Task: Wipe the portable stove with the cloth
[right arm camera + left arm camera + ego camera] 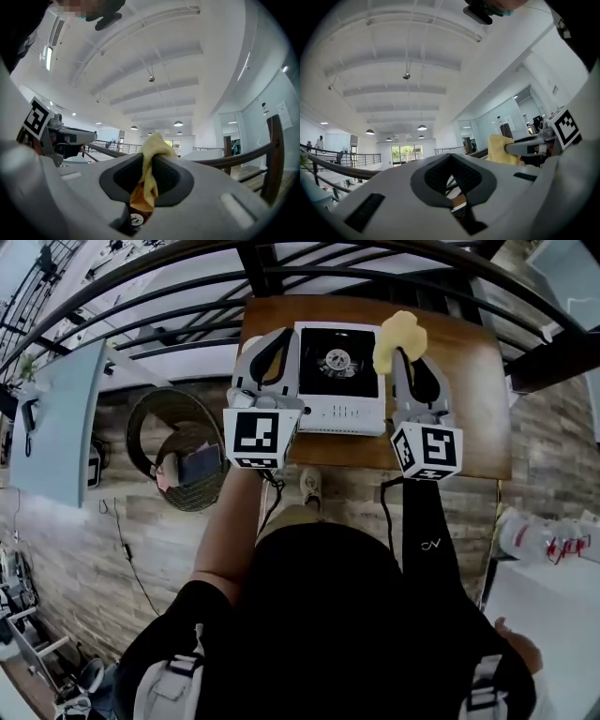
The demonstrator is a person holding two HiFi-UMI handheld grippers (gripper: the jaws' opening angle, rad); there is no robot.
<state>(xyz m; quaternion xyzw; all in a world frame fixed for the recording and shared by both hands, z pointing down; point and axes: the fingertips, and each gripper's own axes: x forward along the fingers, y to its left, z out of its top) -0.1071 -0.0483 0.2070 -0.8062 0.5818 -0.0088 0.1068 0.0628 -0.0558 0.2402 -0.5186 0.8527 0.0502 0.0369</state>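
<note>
The portable stove [337, 371], white with a black top and a round burner, sits on a brown wooden table [469, 399]. In the head view my left gripper [279, 336] hovers over the stove's left edge, jaws shut with nothing between them. My right gripper [403, 351] is at the stove's right edge, shut on a yellow cloth [398, 337] that bunches above its tips. Both gripper views tilt up toward the ceiling. The cloth [149, 178] hangs pinched between the right gripper's [152, 164] pads. From the left gripper [451, 161] I see the cloth [501, 149] off to the right.
A round wicker basket [178, 460] with things in it stands on the plank floor left of the table. A dark curved railing [281, 268] runs beyond the table. A white surface with bottles [553, 540] is at the lower right. A shoe [310, 486] shows below the table edge.
</note>
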